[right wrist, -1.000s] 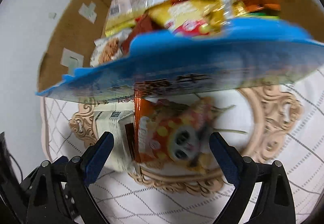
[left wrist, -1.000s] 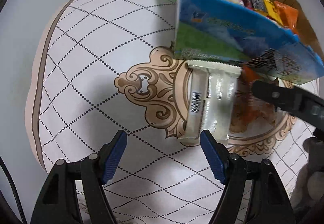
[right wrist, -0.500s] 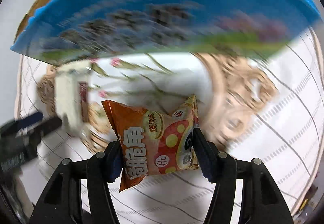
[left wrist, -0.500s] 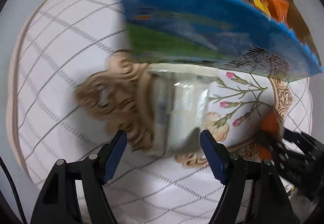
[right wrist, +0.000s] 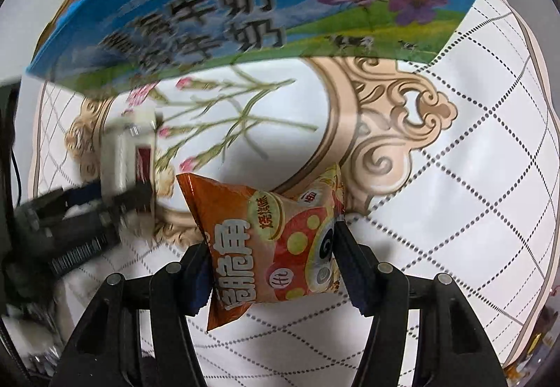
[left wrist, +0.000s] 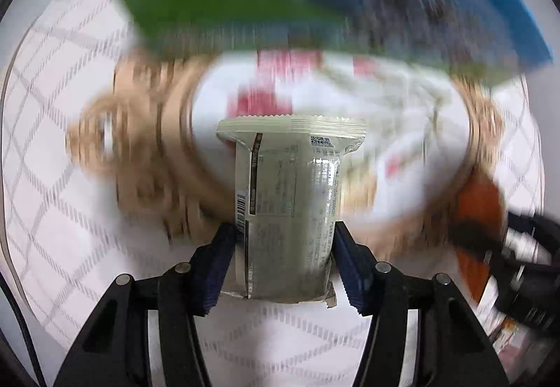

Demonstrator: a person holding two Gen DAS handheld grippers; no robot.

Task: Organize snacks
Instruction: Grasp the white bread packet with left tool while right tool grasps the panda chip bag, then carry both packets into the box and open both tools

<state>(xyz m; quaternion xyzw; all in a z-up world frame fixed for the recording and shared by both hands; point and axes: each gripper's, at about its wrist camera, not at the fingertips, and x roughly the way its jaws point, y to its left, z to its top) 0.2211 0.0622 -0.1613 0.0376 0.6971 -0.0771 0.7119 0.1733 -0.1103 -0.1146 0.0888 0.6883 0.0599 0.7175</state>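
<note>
left gripper (left wrist: 283,268) just closed, pinching pale wrapped bar (left wrist: 287,198) across lower half, rest ahead of tips; light, fairly stiff, slick film | right gripper (right wrist: 271,268) clamped on orange chip bag (right wrist: 269,240) mid-body; puffy, crushable, so grip gently | blue carton flap (right wrist: 245,2) ahead, above both

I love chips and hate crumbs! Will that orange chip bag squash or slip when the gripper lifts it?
The orange chip bag looks puffy and creased, so it is probably light and squashy. The right gripper pinches its sides, so the chips might crack. Its shiny wrapper could slip.
</note>
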